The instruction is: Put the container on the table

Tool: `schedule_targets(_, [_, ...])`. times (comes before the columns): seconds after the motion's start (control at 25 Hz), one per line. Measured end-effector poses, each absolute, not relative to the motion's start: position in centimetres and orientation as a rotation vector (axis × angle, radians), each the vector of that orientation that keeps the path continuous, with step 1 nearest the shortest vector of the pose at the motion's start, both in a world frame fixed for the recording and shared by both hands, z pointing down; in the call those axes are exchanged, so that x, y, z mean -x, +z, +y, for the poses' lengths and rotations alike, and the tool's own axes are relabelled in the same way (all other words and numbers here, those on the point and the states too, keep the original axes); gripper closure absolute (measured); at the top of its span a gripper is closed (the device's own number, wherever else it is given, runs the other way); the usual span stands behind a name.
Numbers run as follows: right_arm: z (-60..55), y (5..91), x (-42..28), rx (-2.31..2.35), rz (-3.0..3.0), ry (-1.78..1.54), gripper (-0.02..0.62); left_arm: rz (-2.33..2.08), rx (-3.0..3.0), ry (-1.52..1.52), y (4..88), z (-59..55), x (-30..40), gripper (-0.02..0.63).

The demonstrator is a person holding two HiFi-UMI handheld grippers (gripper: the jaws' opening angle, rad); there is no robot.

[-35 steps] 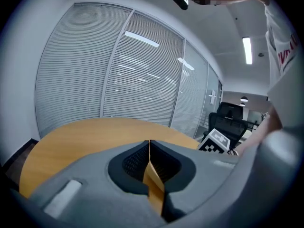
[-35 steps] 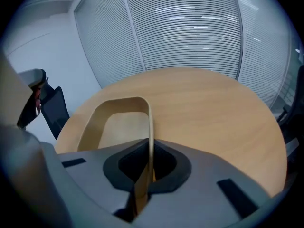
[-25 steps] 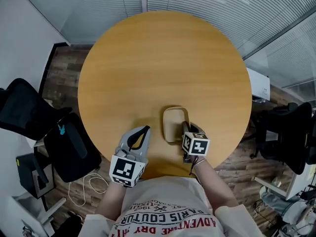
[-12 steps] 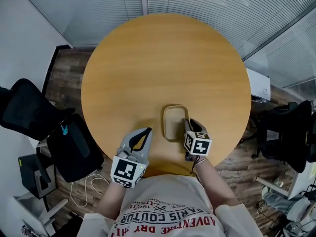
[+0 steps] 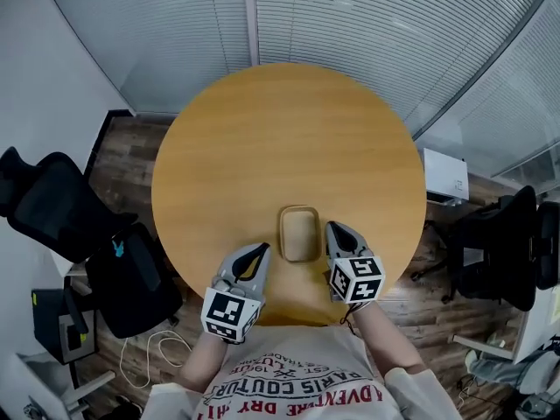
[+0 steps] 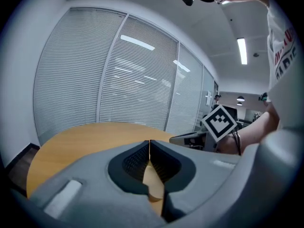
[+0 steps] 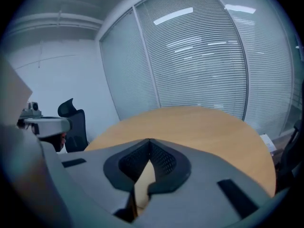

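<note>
The person's white shirt [image 5: 297, 390], at the bottom centre of the head view, shows upside-down red print: "ADVENTURE DRY", "COUTUR", "PARIS".

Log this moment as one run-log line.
container: on table | left gripper: jaws shut, empty | right gripper: jaws shut, empty | placement: done

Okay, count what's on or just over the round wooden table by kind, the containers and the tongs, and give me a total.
Containers: 1, the tan container lying on the table
Tongs: 2, the left tongs and the right tongs, one on each side of the container, both shut and empty
Total: 3
</note>
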State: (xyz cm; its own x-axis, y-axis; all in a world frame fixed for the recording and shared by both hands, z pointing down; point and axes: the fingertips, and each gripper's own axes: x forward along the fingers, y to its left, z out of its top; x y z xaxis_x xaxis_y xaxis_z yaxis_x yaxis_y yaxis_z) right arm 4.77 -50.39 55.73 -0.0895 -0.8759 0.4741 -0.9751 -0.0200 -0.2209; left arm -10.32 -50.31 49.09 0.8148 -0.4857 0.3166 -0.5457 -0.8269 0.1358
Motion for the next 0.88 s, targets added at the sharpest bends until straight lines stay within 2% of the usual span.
schedule_targets(0.56, [-45.8,42.9,-3.4,-1.976,-2.373,0.314,0.588,-0.918,-2.886,0.274,42.1,-49.0,9.9,0.594])
schedule_targets(0.88, [-44.4,42.0,-3.9,-2.012,-2.384,0.245,0.588,-0.963,-2.901,0.230,40.3,-47.9,9.8,0.594])
